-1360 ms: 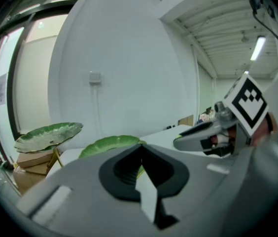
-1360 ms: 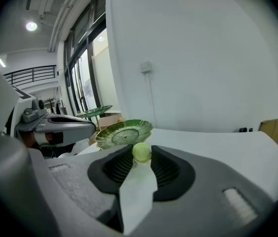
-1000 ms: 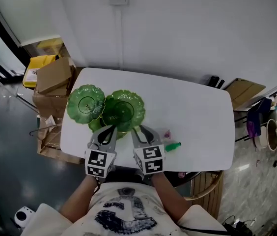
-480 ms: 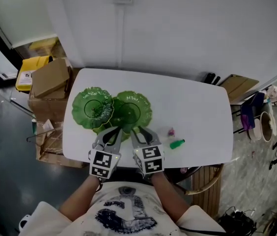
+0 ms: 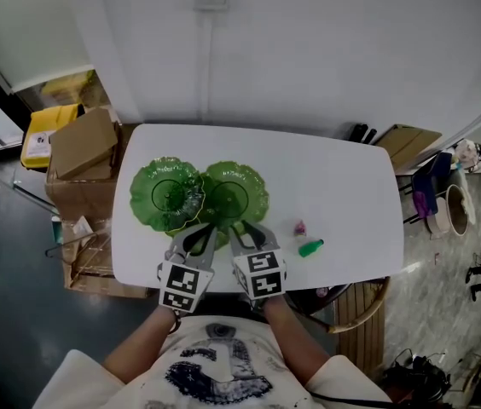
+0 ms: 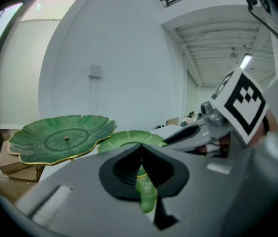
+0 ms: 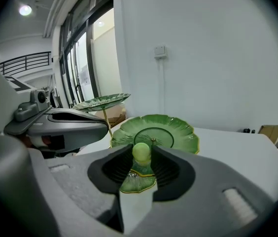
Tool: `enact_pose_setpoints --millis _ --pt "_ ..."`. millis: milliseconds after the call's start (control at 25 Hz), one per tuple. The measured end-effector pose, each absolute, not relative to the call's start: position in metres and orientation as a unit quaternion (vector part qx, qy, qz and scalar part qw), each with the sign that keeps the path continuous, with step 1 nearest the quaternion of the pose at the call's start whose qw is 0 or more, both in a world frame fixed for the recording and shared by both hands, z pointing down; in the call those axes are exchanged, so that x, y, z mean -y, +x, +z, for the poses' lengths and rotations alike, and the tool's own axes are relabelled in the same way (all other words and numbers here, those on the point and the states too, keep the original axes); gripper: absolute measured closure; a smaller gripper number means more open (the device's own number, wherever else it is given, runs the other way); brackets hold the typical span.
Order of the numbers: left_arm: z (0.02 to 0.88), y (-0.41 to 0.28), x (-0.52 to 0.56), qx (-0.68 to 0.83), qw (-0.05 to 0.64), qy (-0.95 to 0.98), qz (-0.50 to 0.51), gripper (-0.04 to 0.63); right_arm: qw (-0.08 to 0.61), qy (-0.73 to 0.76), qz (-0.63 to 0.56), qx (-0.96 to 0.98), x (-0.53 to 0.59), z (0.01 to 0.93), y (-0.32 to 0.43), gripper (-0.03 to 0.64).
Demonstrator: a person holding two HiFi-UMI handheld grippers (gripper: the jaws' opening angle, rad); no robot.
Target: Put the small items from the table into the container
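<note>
A green leaf-shaped tiered dish stand [image 5: 170,196] stands on the left half of the white table [image 5: 343,177]. A small pink item [image 5: 300,227] and a small green item [image 5: 311,248] lie on the table to the right of my grippers. My left gripper [image 5: 198,233] is shut at the stand's front edge. A bit of green leaf [image 6: 147,194] shows through the notch of the left gripper [image 6: 143,174]. My right gripper [image 5: 242,231] [image 7: 140,169] holds its jaws partly apart around a pale green knob [image 7: 141,152] on a small leaf dish [image 7: 138,181].
Cardboard boxes [image 5: 87,141] and a yellow bag [image 5: 40,133] are stacked past the table's left end. A wicker piece [image 5: 356,313] sits under the front right corner. More clutter lies on the floor at the right [image 5: 454,203]. A wall [image 5: 309,49] runs behind the table.
Both grippers have crept a little further in at the stand's front, the right one more. The jaws look the same. The pink and green items lie where they were.
</note>
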State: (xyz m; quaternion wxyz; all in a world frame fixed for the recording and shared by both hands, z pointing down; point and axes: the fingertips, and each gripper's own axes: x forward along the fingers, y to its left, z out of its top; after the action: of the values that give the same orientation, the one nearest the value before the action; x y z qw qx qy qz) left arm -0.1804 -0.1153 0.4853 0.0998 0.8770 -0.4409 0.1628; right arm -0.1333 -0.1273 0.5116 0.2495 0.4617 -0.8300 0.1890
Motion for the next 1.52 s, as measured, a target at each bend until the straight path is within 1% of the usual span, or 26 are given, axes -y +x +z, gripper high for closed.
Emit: enact_pose_setpoints --millis 360,1520 --pt "0.490 -0.181 0.119 0.422 0.106 0.885 0.165 0.606 0.266 0.472 0.197 0.817 0.131 0.523 -0.135 0.505" --pt "0.498 -0.180 0.117 0.416 0.116 0.886 0.168 0.606 0.274 0.484 0.186 0.810 0.135 0.532 -0.133 0.497"
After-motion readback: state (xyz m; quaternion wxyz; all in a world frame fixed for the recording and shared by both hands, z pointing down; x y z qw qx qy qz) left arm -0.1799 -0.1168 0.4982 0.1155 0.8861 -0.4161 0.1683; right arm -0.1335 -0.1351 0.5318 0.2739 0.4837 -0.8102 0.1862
